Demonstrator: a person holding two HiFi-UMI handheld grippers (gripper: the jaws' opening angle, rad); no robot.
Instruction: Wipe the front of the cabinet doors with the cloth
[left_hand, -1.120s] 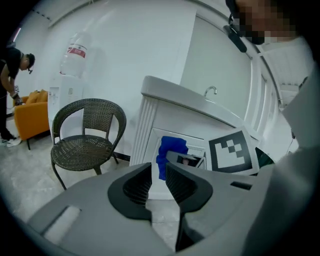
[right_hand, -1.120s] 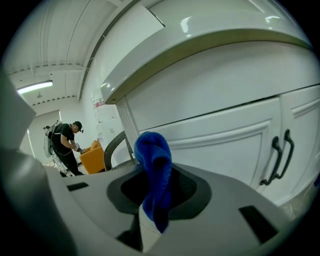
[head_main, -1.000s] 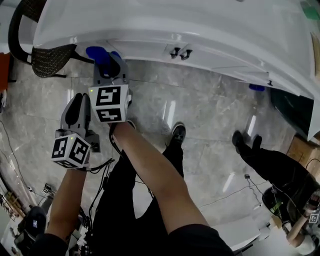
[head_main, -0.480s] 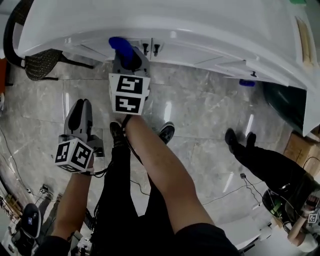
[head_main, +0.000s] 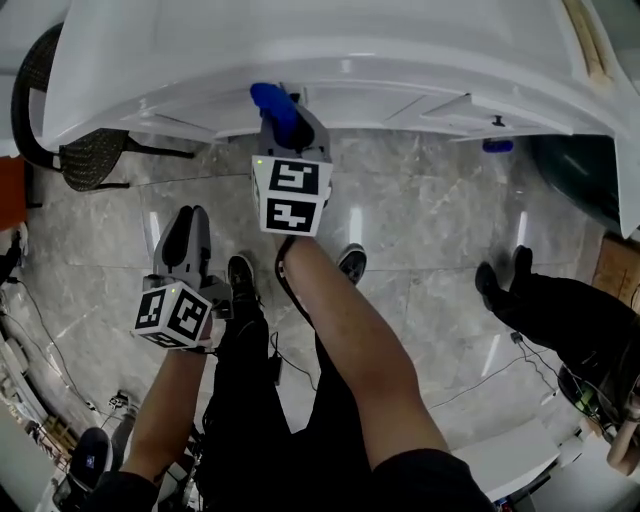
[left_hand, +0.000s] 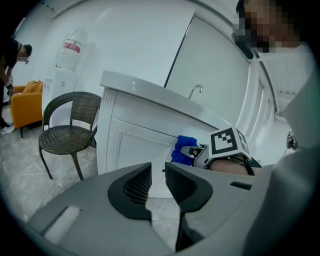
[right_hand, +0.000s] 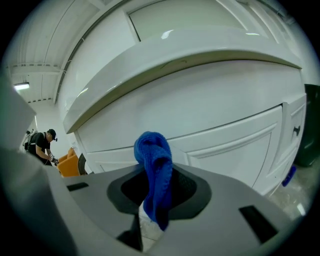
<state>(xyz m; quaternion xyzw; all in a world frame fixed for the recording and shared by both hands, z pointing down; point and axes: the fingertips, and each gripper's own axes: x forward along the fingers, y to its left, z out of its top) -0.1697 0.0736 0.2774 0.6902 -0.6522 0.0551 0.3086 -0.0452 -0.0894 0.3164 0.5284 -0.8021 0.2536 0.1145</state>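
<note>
My right gripper is shut on a blue cloth, which bunches up between its jaws. It holds the cloth up against the white cabinet front, just under the overhanging countertop. In the right gripper view the panelled door fills the space straight ahead. The left gripper view shows the cloth at the cabinet door. My left gripper hangs lower left over the floor, away from the cabinet. Its jaws stand almost together with only a thin slit and nothing in them.
A dark wicker chair stands left of the cabinet. Another person's legs are at the right. A small blue object lies on the floor by the cabinet, next to a dark green bin. Cables trail at lower left.
My right gripper has carried the cloth up and to the right, from over the floor to the cabinet front. The left gripper has stayed low and shut.
</note>
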